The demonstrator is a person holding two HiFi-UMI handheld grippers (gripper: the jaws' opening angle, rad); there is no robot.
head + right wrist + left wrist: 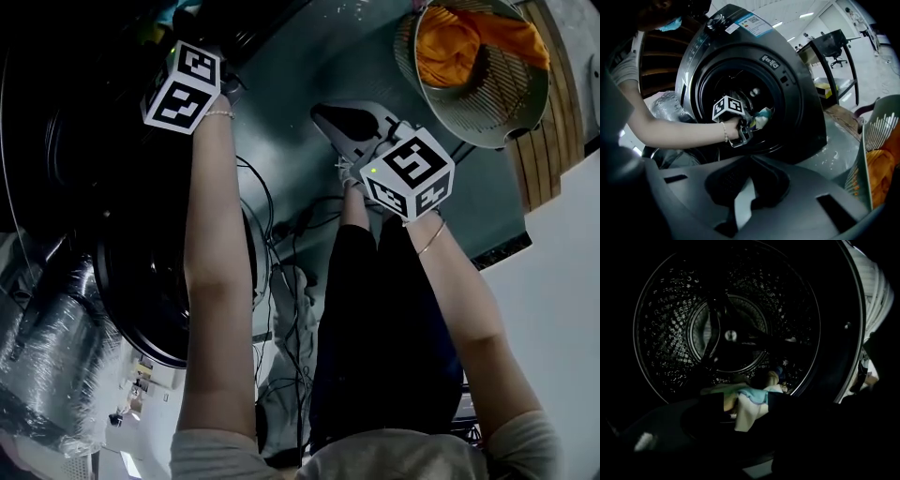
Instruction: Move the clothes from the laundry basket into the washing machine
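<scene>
The left gripper (pixel 746 404) reaches into the mouth of the dark grey front-loading washing machine (pixel 787 93). Its jaws stand apart, and a bundle of pale teal, white and yellow clothes (pixel 754 392) is bunched between them. Whether the pads press on the cloth cannot be made out in the dark. The bundle hangs over the lower lip of the opening, at the near edge of the perforated steel drum (pixel 670 333). A few more small garments lie just behind it on the drum floor. In the right gripper view the teal and white cloth shows at the tips of the left gripper, right at the drum's mouth. The right gripper (pixel 751 159) is held to the right of the machine, above the grey floor (pixel 309 56). Its jaws are closed together with nothing between them, and it points toward the washer. The round, pale slatted laundry basket (pixel 506 89) stands at the far right, well apart from both grippers, with an orange cloth (pixel 459 47) heaped inside it. The machine's round dark door (pixel 141 281) hangs open on the near left, beside a crinkled silver foil hose (pixel 47 319).
</scene>
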